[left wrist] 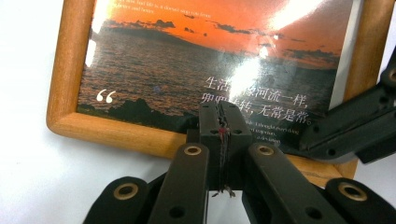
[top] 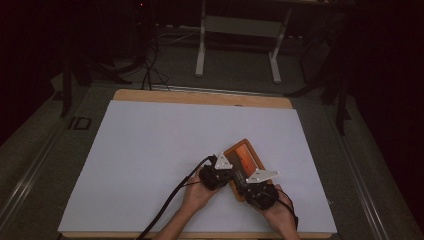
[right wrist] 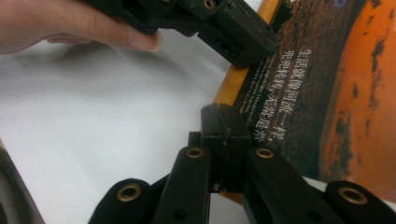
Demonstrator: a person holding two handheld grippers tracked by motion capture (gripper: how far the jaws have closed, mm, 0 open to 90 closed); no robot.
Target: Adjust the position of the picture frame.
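The left claw (left wrist: 219, 121) has its jaws pressed together, tips resting over the near wooden edge of the picture frame (left wrist: 112, 133), seemingly touching it, though nothing sits between them. The right claw (right wrist: 225, 126) is likewise pressed together, at the frame's corner just beside the left one. The frame, holding a sunset print with white lettering, lies flat on the white worktop (top: 150, 150) directly ahead of both claws.

The picture frame (top: 245, 157) lies on the white sheet (top: 150, 150) covering the table (top: 200, 96), right of centre, near the front edge.
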